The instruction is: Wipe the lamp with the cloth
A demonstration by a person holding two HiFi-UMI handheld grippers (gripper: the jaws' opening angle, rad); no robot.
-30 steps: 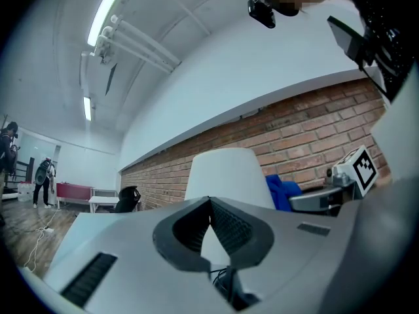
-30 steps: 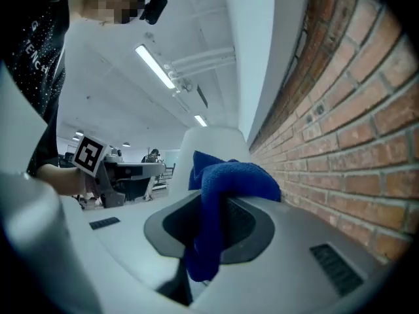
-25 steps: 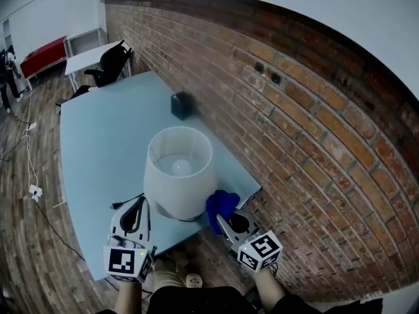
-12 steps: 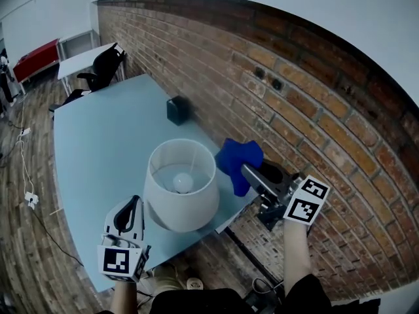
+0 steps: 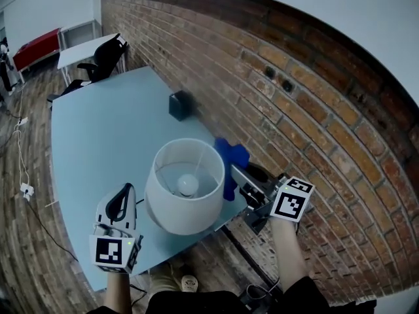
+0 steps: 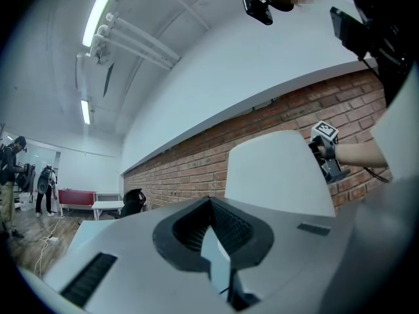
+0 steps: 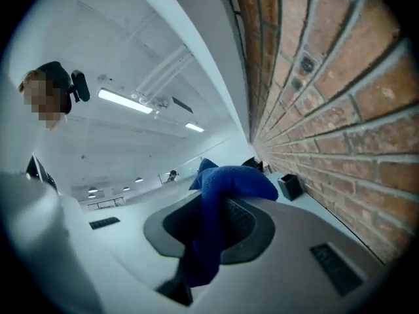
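Just right of the lamp [image 5: 180, 208], our right claw [image 5: 233, 171] grips the cloth [image 5: 230, 154]; our left claw [image 5: 124, 190] hangs closed, empty, opposite.

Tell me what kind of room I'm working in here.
Probably an open-plan office or studio. A long brick wall has a pale blue table against it, and farther back a black office chair stands at a white desk. Strip lights run along the ceiling.

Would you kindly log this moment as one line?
right gripper: shut on blue cloth, beside lamp | left gripper: shut, empty | lamp: upright on table
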